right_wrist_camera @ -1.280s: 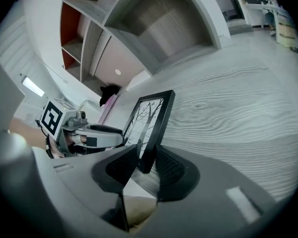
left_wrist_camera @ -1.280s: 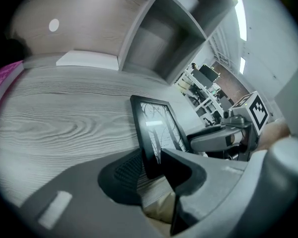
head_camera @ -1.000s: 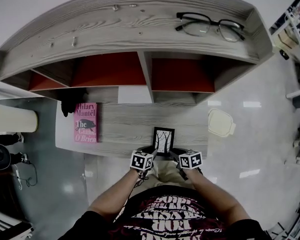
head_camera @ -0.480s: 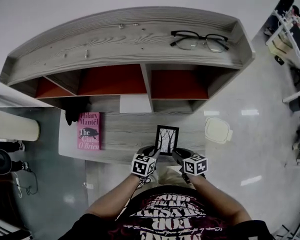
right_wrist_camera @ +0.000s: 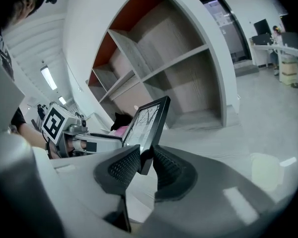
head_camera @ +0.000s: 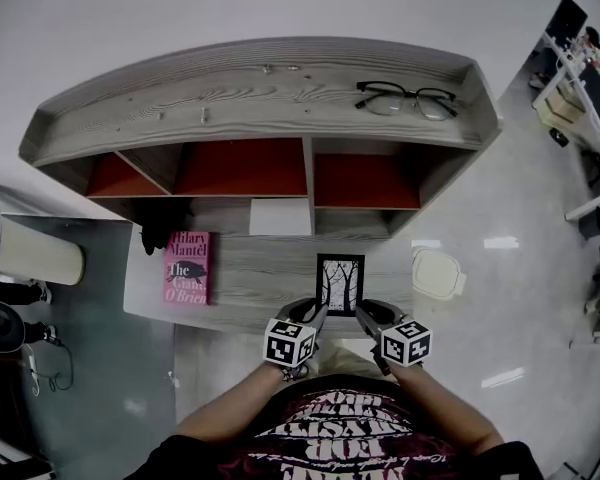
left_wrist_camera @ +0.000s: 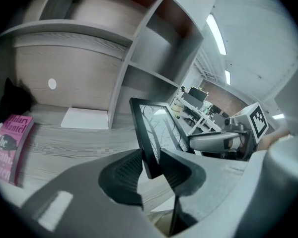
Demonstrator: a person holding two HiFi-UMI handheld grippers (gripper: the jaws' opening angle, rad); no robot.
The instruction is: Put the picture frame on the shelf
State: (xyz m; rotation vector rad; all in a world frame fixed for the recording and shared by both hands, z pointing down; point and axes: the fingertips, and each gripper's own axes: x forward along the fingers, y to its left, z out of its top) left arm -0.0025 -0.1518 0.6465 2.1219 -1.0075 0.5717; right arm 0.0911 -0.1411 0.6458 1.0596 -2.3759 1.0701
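A small black picture frame (head_camera: 340, 283) with a bare-tree print is held upright above the front of the grey desk (head_camera: 250, 273). My left gripper (head_camera: 314, 318) is shut on its lower left corner, seen edge-on as the frame (left_wrist_camera: 148, 135) in the left gripper view. My right gripper (head_camera: 364, 318) is shut on its lower right corner, where the frame (right_wrist_camera: 149, 123) rises between the ribbed pads. The grey shelf unit (head_camera: 270, 103) with red-backed compartments stands beyond the desk.
A pink book (head_camera: 187, 267) lies at the desk's left, beside a dark object (head_camera: 158, 236). Glasses (head_camera: 405, 98) rest on the shelf's top right. A white sheet (head_camera: 280, 218) sits at the desk's back. A cream lidded bin (head_camera: 438, 273) is on the floor to the right.
The frame has risen slightly and straightened upright, both grippers staying shut on its lower corners. The head view has shifted, so the shelf sits lower in the picture.
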